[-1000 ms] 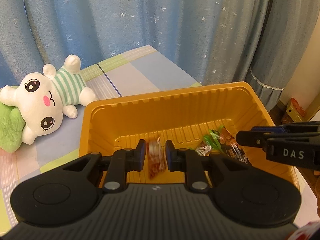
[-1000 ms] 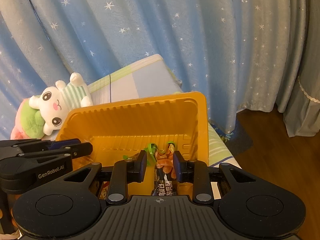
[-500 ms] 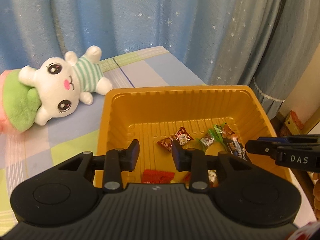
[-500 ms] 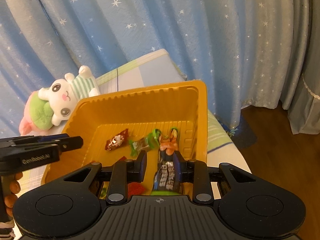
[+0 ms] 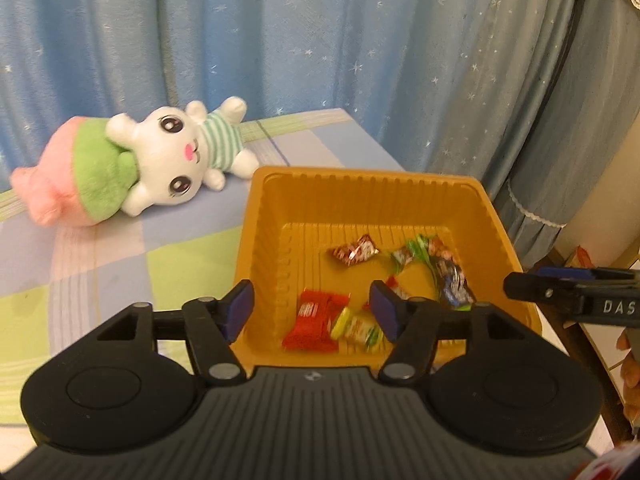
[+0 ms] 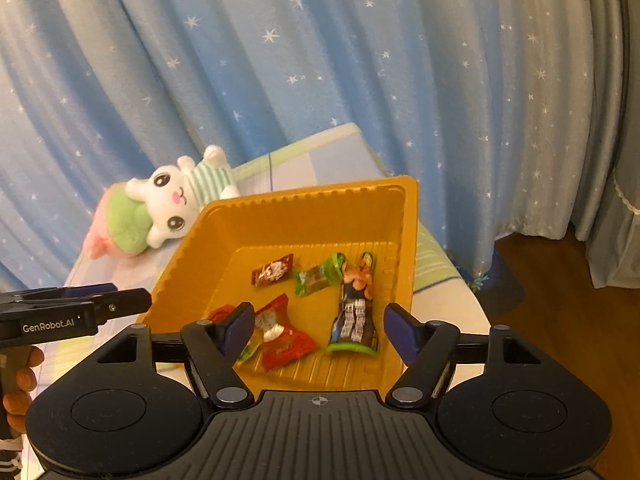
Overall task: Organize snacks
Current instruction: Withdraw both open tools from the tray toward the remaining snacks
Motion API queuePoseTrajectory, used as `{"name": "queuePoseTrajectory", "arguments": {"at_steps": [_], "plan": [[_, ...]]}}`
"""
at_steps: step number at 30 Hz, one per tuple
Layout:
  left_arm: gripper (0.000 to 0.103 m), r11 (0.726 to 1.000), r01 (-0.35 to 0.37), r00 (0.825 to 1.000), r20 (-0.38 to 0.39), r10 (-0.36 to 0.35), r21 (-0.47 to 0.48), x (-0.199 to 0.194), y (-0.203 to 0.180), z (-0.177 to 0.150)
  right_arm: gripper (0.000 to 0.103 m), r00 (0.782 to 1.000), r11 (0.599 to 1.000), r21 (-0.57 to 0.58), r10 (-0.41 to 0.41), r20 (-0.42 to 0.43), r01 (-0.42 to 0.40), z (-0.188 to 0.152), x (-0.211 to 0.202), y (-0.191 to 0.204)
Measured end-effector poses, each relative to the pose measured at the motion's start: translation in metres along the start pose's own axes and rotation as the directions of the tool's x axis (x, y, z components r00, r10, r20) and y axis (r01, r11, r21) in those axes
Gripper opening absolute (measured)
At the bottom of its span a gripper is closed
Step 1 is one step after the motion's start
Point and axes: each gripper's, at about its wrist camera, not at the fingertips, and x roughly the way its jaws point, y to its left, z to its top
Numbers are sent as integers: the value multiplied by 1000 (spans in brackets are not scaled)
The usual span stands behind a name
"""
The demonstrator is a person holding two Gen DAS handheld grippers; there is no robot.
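Note:
An orange plastic tray (image 5: 256, 216) (image 6: 304, 204) sits on the checked cloth. Several snack packets lie inside: a red packet (image 5: 316, 320) (image 6: 280, 336), a dark brown candy (image 5: 354, 251) (image 6: 272, 270), a green wrapped one (image 5: 412, 252) (image 6: 318, 276), a dark long packet (image 5: 450, 280) (image 6: 354, 312) and a yellow-green one (image 5: 356, 328). My left gripper (image 5: 312, 314) is open and empty above the tray's near edge. My right gripper (image 6: 320, 330) is open and empty above the tray's near side. Each gripper shows from the side in the other view, the right one (image 5: 572, 296) and the left one (image 6: 76, 308).
A white bunny plush (image 5: 176, 164) (image 6: 176, 204) on a green and pink cushion (image 5: 80, 176) lies left of the tray. Blue star curtains (image 5: 280, 40) hang behind. The table edge and wooden floor (image 6: 560, 340) are at the right.
Both grippers opened and let go of their packets, which now lie in the tray. Both pulled back and up from the tray.

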Motion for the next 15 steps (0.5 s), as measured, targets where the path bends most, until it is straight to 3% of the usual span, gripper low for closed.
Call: {"name": "queuePoseTrajectory", "arguments": {"at_steps": [4, 15], "plan": [[68, 1000, -10, 1000, -12, 10, -22, -19, 2, -12, 75, 1000, 1000, 5, 9, -6, -9, -9, -16, 1], [68, 998, -20, 1000, -20, 19, -59, -73, 6, -55, 80, 1000, 1000, 2, -13, -10, 13, -45, -56, 5]]}}
